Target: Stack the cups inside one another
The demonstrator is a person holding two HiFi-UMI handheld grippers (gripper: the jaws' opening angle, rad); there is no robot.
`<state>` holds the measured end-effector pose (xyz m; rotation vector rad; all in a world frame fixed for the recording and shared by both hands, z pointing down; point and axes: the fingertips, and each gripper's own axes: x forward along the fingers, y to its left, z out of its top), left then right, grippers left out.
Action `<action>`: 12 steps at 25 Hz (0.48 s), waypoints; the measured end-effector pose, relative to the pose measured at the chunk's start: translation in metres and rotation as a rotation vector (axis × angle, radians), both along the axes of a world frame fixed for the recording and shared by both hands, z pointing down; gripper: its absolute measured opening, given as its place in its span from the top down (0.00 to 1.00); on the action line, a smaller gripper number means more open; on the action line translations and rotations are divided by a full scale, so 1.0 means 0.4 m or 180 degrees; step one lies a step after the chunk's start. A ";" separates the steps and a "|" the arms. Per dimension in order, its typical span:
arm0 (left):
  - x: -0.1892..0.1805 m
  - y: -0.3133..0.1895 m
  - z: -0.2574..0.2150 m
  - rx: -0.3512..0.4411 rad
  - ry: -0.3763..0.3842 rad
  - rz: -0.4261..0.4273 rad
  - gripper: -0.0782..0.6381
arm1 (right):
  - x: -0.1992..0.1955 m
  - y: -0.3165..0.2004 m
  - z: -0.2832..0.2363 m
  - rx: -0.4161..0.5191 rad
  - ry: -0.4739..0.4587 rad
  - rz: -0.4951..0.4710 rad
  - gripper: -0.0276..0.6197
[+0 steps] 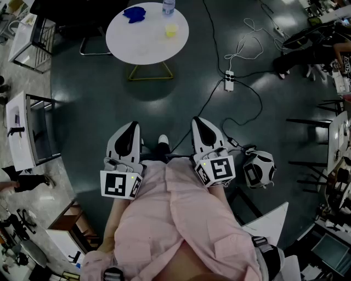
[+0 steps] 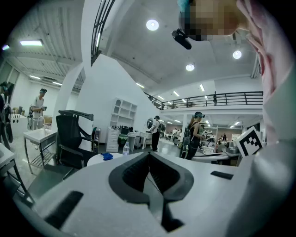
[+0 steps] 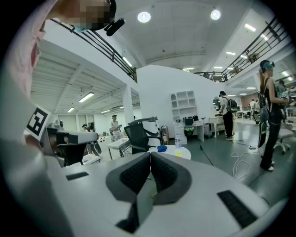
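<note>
A small yellow cup (image 1: 171, 31) stands on a round white table (image 1: 123, 38) far ahead of me, with a blue thing (image 1: 134, 13) and a water bottle (image 1: 168, 6) behind it. The right gripper view shows the yellow cup (image 3: 178, 154), the blue thing (image 3: 162, 148) and the bottle (image 3: 177, 141) in the distance. The left gripper view shows the blue thing (image 2: 107, 156) and the bottle (image 2: 126, 149). My left gripper (image 1: 131, 127) and right gripper (image 1: 200, 122) are held close to my body, well short of the table. Both are shut with nothing between the jaws.
A power strip (image 1: 228, 80) with trailing cables lies on the dark floor to the right of the table. A black office chair (image 3: 138, 134) stands behind the table. White desks (image 1: 22, 131) line the left side. Other people (image 2: 196, 134) stand in the hall.
</note>
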<state>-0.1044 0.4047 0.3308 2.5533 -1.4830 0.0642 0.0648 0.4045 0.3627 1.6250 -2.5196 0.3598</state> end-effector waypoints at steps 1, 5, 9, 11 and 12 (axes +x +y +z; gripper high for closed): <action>0.003 -0.001 0.000 0.0001 -0.0001 0.0006 0.87 | 0.001 -0.002 0.000 0.0001 0.0003 -0.0005 0.91; 0.007 -0.003 0.002 -0.0005 0.0007 0.0010 0.87 | -0.003 -0.005 0.001 0.0006 0.0017 -0.0037 0.91; 0.006 -0.004 0.001 -0.0013 0.0014 -0.0021 0.87 | -0.002 -0.005 0.003 -0.0007 0.0013 -0.0051 0.91; 0.011 -0.004 -0.001 -0.0016 0.0019 -0.0030 0.87 | 0.003 -0.005 0.003 -0.0007 0.0018 -0.0064 0.91; 0.014 -0.005 -0.001 -0.0015 0.0021 -0.0033 0.87 | 0.006 -0.006 0.003 -0.0005 0.0021 -0.0071 0.91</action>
